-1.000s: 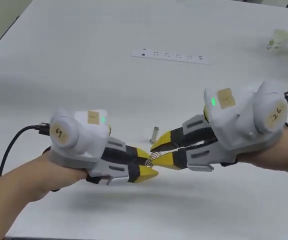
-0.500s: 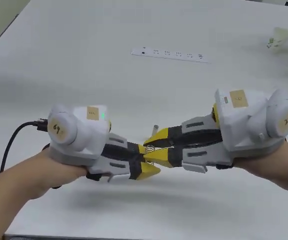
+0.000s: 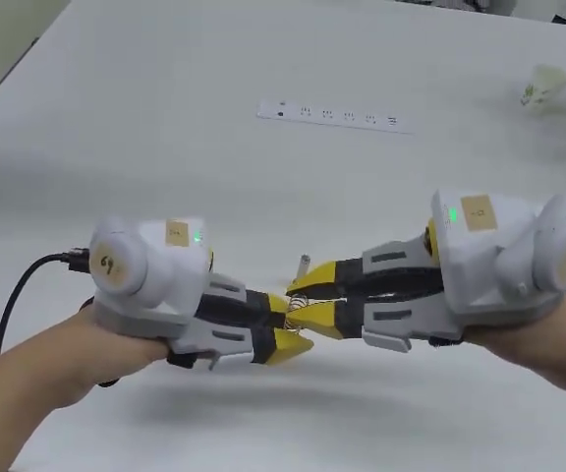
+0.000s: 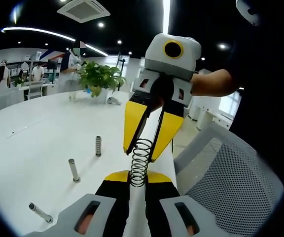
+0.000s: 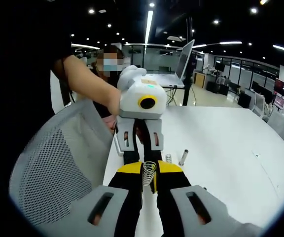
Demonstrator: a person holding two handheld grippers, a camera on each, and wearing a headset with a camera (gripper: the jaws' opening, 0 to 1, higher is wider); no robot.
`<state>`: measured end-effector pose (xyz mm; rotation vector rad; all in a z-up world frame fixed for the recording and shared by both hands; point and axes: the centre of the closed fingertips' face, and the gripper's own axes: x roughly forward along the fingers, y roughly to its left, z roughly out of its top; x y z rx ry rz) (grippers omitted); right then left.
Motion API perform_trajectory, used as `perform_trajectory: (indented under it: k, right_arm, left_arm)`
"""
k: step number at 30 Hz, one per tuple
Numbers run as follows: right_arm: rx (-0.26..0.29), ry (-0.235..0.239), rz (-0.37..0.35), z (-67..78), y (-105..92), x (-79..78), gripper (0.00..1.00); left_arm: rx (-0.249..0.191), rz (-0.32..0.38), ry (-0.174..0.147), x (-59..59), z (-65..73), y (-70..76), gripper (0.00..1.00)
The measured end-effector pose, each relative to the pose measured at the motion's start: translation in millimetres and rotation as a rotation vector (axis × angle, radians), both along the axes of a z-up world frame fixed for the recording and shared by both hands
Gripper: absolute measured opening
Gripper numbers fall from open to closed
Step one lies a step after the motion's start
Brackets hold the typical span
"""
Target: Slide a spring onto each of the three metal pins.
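Note:
A small steel spring [image 3: 301, 306] hangs in the air between the two grippers, above the white table [image 3: 165, 147]. My left gripper [image 3: 291, 321] is shut on its near end [image 4: 138, 178]. My right gripper [image 3: 295, 302] meets it tip to tip, its yellow jaws shut around the spring's other end [image 5: 148, 171]. Beyond them on the table stand a pin wearing a spring [image 4: 98, 145] and a bare upright pin [image 4: 73, 170]. A third pin [image 4: 39, 212] lies flat. One pin [image 3: 304, 264] shows just behind the jaws in the head view.
A white power strip [image 3: 327, 110] lies at mid-table and a pale cup-like object [image 3: 543, 84] at the far right. A black cable [image 3: 23, 290] trails from the left gripper. A mesh chair [image 4: 230, 177] stands at the table's near edge.
The right gripper's jaws, wide open a second ago, have closed onto the spring held at the left gripper's tips. Both grippers have drifted slightly.

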<state>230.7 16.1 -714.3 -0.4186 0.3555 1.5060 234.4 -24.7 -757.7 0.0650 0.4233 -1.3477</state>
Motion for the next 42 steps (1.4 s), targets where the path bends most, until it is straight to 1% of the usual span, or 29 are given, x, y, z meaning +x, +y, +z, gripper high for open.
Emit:
perform_trajectory:
  k: [3, 4, 6, 11, 14, 19, 23, 26, 28, 34, 36, 38, 42]
  right_arm:
    - [0.001, 0.002, 0.0, -0.2, -0.1, 0.0, 0.07]
    - [0.002, 0.002, 0.0, -0.1, 0.3, -0.3, 0.07]
    - [0.003, 0.0, 0.001, -0.1, 0.8, -0.3, 0.07]
    - [-0.004, -0.007, 0.003, -0.7, 1.0, 0.7, 0.07]
    - [-0.006, -0.008, -0.001, -1.4, 0.2, 2.3, 0.07]
    - [-0.008, -0.011, -0.005, -1.5, -0.7, 3.6, 0.07]
    - [-0.005, -0.022, -0.019, 0.7, -2.8, 8.0, 0.07]
    - [-0.008, -0.026, -0.026, 1.3, -4.4, 11.0, 0.07]
    - [-0.011, -0.026, -0.027, 0.6, -5.0, 11.5, 0.07]
    - [-0.024, -0.032, -0.03, -2.7, -5.7, 12.3, 0.07]
    - [-0.026, -0.031, -0.029, -3.6, -5.3, 12.3, 0.07]
    - [-0.026, -0.032, -0.033, -3.8, -5.0, 13.3, 0.07]
    - [-0.025, -0.036, -0.041, -2.9, -5.2, 15.9, 0.07]
  left_arm:
    - [-0.002, 0.003, 0.005, 0.0, -0.3, -0.2, 0.03]
    - [-0.004, 0.007, 0.015, 0.0, -0.4, -0.3, 0.03]
    - [-0.006, 0.011, 0.015, 1.0, -0.1, -0.2, 0.04]
    - [-0.011, 0.018, 0.026, 2.1, -0.5, 0.2, 0.07]
    - [-0.009, 0.018, 0.02, 2.2, -0.8, 0.1, 0.09]
    - [-0.012, 0.023, 0.023, 2.8, -1.2, -0.4, 0.12]
    - [-0.001, 0.035, 0.026, 4.1, -4.6, 2.2, 0.14]
    - [-0.002, 0.05, 0.026, 5.1, -5.2, 5.1, 0.17]
    - [0.001, 0.057, 0.026, 5.5, -5.6, 6.9, 0.17]
    - [-0.002, 0.097, 0.024, 9.2, -4.5, 20.4, 0.19]
    - [-0.017, 0.12, 0.037, 11.1, -3.1, 24.8, 0.2]
    - [-0.01, 0.133, 0.031, 12.0, -3.3, 29.4, 0.22]
    - [-0.003, 0.173, 0.035, 14.1, -4.9, 42.3, 0.25]
